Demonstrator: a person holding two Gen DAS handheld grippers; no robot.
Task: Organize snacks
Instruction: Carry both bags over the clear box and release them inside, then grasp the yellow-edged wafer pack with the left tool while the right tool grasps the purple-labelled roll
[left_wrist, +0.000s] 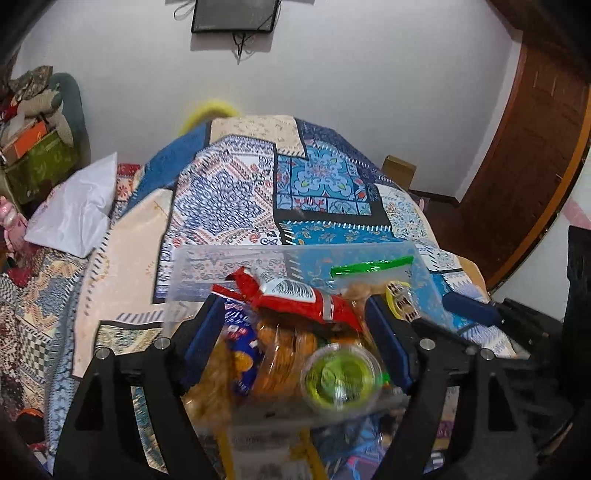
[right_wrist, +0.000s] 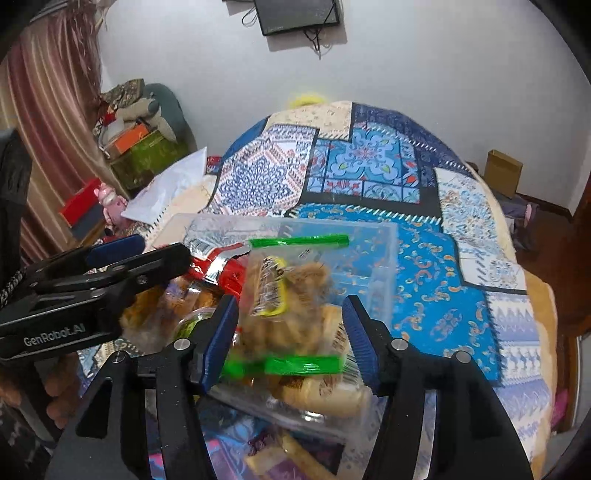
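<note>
Both tongs (left_wrist: 291, 332) (right_wrist: 290, 339) straddle snack bin (right_wrist: 384, 258); seemingly ungripped.

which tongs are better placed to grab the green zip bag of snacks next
Right: the right tongs stand open straddling the green-zip snack bag in the clear bin; the left tongs straddle other packets.

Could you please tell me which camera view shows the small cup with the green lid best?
The left wrist view: the green-lidded cup sits whole between the open left gripper fingers. In the right wrist view only a blurred sliver shows behind a finger.
</note>
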